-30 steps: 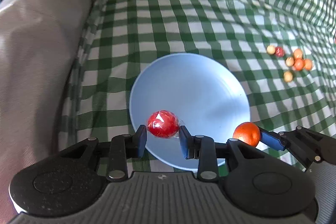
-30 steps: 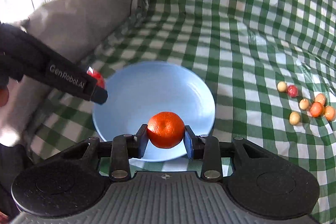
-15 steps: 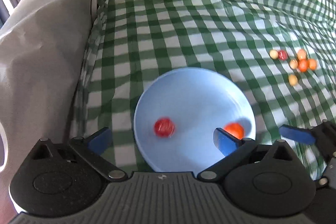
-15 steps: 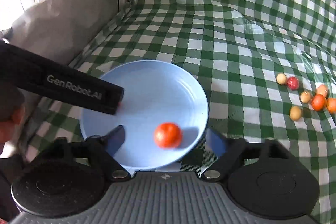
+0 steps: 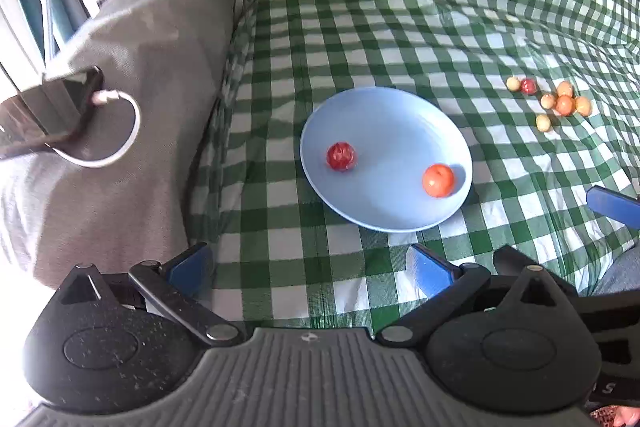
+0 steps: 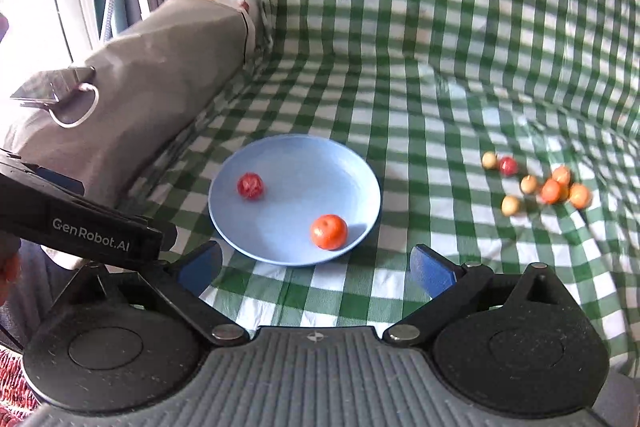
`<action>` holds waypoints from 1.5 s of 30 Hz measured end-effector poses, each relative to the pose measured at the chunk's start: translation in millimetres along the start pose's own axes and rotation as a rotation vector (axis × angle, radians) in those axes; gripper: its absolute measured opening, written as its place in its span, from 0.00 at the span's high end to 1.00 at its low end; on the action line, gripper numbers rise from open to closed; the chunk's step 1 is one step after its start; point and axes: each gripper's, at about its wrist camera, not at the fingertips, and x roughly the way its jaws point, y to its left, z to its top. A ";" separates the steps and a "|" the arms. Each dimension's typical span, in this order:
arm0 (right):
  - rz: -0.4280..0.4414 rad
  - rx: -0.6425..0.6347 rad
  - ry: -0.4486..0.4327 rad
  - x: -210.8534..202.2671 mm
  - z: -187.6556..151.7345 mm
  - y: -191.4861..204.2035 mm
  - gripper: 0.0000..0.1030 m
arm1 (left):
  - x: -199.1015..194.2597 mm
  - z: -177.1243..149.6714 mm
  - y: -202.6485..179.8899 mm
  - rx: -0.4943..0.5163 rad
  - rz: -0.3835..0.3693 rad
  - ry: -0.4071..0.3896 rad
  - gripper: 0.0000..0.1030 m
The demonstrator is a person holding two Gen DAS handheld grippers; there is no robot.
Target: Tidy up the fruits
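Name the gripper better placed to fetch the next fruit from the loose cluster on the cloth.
Right, probably. The cluster of small fruits lies right of the blue plate, on the right gripper's side. The left gripper sits farther left. Both are open and empty.

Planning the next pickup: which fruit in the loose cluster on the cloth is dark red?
The dark red fruit, second from the cluster's left end, beside the pale fruit; the others are pale yellow or orange.

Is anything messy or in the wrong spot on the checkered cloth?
Nothing is spilled or broken. The red fruit and the orange fruit sit in the blue plate, but a cluster of small fruits lies loose on the checkered cloth to its right, not yet gathered.
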 end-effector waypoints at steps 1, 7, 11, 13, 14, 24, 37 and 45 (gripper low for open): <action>0.002 -0.004 -0.013 -5.4 -1.6 -0.1 0.03 | -4.1 -0.1 -0.1 -0.001 0.008 -0.012 0.00; -0.012 0.009 -0.060 -16.4 1.3 -5.8 0.02 | -16.7 -3.6 -7.0 0.012 0.030 -0.039 0.00; -0.022 0.021 -0.080 -24.4 -1.9 -7.2 0.02 | -23.6 -6.4 -10.6 0.022 0.030 -0.053 0.00; -0.020 0.025 -0.086 -27.2 -3.6 -7.2 0.02 | -25.7 -7.1 -12.4 0.027 0.028 -0.059 0.00; -0.020 0.025 -0.090 -28.6 -4.0 -6.9 0.02 | -26.3 -7.5 -13.3 0.030 0.029 -0.062 0.00; -0.019 0.025 -0.094 -30.2 -6.7 -7.1 0.02 | -24.1 -7.0 -16.5 0.040 0.034 -0.053 0.00; -0.003 0.057 -0.070 -20.3 -8.7 -9.6 0.02 | -14.0 -2.4 -18.1 0.042 0.046 -0.023 0.00; -0.002 0.116 -0.063 -13.8 -9.4 -23.0 0.02 | -3.6 5.4 -28.6 0.070 0.050 0.012 0.00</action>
